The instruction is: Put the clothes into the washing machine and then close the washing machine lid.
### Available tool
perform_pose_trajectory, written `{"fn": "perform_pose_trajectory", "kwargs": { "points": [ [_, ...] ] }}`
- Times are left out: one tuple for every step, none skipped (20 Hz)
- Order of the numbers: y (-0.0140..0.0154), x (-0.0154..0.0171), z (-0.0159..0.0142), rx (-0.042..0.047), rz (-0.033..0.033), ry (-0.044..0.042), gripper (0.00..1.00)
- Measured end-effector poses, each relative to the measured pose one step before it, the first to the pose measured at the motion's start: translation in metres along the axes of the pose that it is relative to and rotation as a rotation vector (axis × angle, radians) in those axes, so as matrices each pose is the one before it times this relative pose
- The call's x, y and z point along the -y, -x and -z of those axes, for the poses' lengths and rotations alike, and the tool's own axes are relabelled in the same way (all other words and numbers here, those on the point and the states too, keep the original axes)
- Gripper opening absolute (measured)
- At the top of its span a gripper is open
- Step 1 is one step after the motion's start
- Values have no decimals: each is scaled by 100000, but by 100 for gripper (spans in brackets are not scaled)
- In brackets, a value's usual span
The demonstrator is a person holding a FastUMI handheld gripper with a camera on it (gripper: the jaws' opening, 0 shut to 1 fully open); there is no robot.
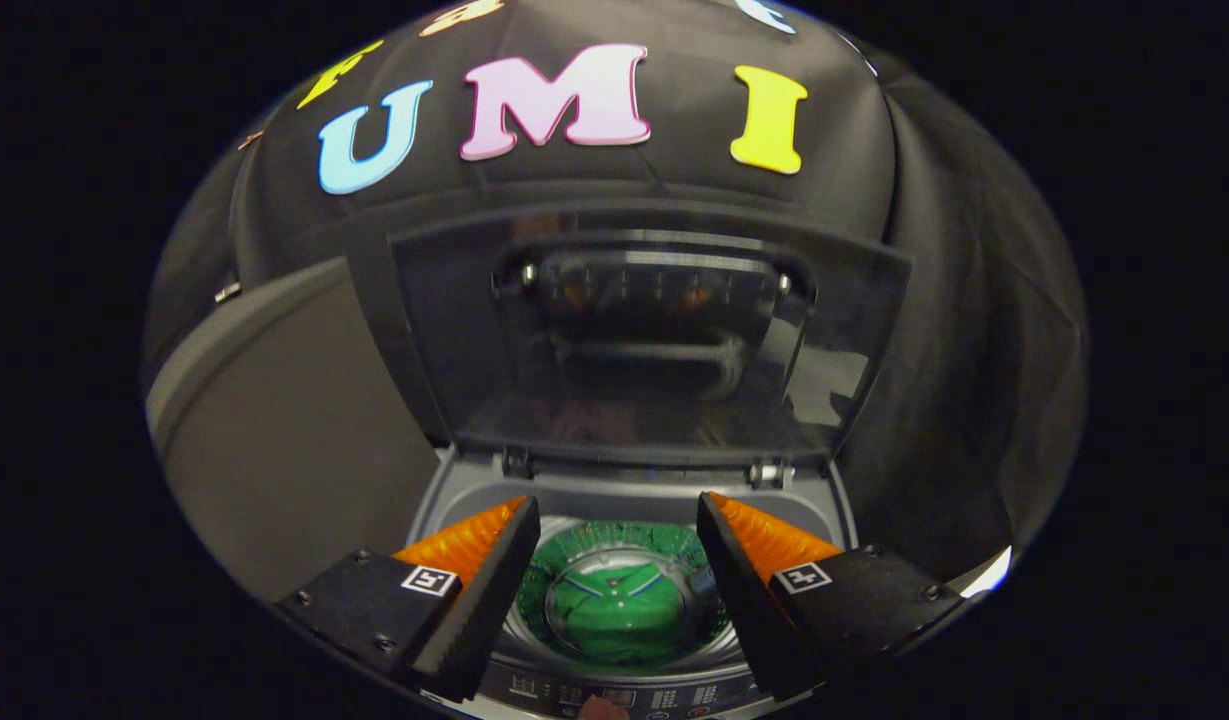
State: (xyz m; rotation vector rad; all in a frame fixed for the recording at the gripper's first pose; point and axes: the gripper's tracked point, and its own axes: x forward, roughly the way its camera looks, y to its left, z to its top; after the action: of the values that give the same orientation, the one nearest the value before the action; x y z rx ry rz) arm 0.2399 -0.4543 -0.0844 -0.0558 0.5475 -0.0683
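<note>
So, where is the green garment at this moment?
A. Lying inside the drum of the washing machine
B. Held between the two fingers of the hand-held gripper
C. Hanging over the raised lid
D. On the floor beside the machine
A: the green garment lies at the bottom of the drum under the raised lid, seen beyond the open, empty fingers of the hand-held gripper.

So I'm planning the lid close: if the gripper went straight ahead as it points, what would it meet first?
Probably the raised lid; depth is unclear. The open gripper hangs above the drum, green shirt below.
</note>
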Motion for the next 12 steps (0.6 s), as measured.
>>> {"fn": "perform_pose_trajectory", "kwargs": {
  "points": [
    [331, -27, -2137, 3252, 175, -255, 99],
    [242, 156, -1884, 2964, 343, -118, 99],
    [229, -18, -1973, 3482, -39, -202, 99],
    [109, -74, -1709, 3380, 246, -184, 99],
    [-59, 157, -1576, 2515, 563, -98, 98],
    [-33, 44, -1259, 1256, 305, -29, 99],
    [-261, -114, -1267, 1698, 74, -79, 99],
    [-310, 146, -978, 842, 110, -210, 99],
    [-343, 0, -886, 658, -12, 15, 99],
    [-442, 16, -495, 427, 304, -283, 99],
    [-586, -80, -510, 936, -226, -852, 99],
    [-785, 40, -407, 335, -322, -1391, 99]
  ]
}}
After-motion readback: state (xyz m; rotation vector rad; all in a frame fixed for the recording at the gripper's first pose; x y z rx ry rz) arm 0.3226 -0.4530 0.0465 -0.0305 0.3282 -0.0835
